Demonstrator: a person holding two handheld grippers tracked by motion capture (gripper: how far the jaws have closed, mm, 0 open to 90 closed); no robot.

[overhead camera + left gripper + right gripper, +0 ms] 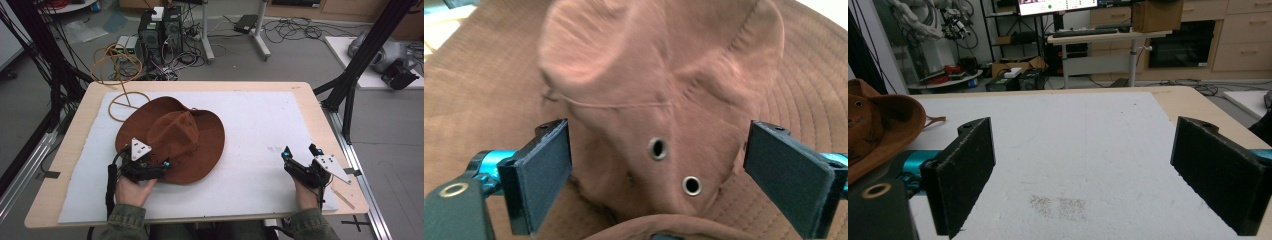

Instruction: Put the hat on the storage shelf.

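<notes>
A brown wide-brimmed hat (172, 137) lies on the white mat (260, 130), left of centre, with a tan chin cord (122, 102) looped behind it. My left gripper (159, 165) is at the hat's near brim, open. In the left gripper view its black pads (544, 172) stand wide on either side of the hat's creased crown (659, 100), just above the brim; two metal eyelets (657, 148) face the camera. My right gripper (300, 152) rests open near the mat's right front, apart from the hat. In the right gripper view the hat's brim (883, 130) lies at the left edge.
The wooden table (310, 100) carries the mat. A faint smudge (1058, 206) marks the mat ahead of the right gripper. Beyond the table lie computer boxes (160, 30), tangled cables and an orange cord (112, 60) on the floor. A black frame post (370, 50) rises at right.
</notes>
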